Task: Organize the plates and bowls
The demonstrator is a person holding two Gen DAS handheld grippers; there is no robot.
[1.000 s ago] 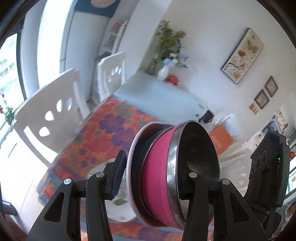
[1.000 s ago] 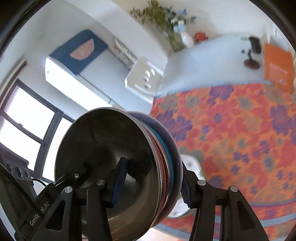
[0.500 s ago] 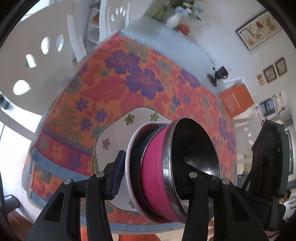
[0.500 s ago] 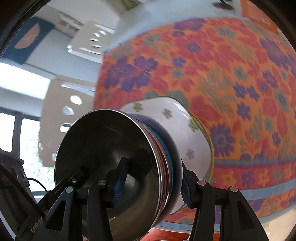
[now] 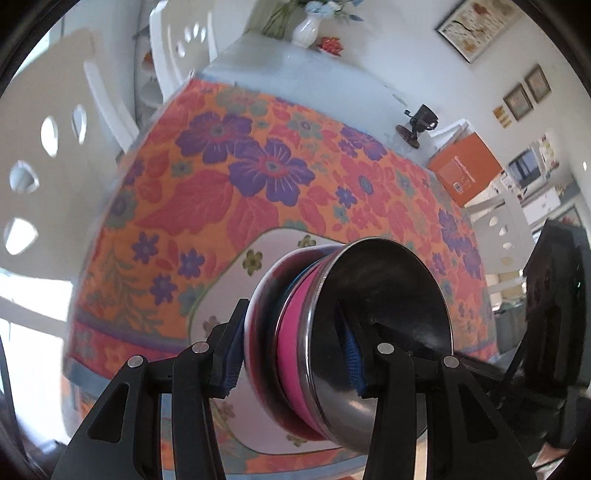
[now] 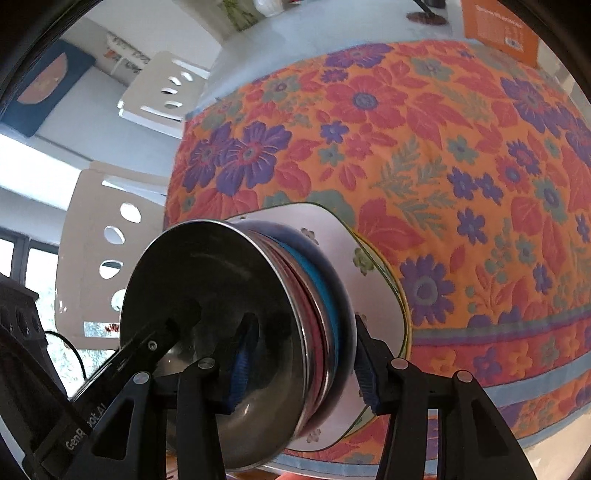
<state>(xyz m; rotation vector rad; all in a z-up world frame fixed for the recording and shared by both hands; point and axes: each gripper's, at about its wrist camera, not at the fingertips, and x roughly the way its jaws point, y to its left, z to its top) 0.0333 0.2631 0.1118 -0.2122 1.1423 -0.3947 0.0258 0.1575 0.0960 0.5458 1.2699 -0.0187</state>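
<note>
Steel bowl stack [image 5: 354, 325] is clamped from both sides by our left gripper [image 5: 295, 354] and right gripper [image 6: 301, 363], over the white square plate [image 6: 373, 266] near the tablecloth [image 6: 461, 147] front edge.

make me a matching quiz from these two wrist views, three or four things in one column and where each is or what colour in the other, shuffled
Things:
1. stack of bowls
2. square floral plate
3. orange book
4. white vase

Places or states:
A. lying flat on the floral tablecloth
B. at the table's far end, holding flowers
C. held on edge, clamped from both sides by the left gripper and right gripper
D. near the table's far right edge

Pairs: 1-C, 2-A, 3-D, 4-B
</note>
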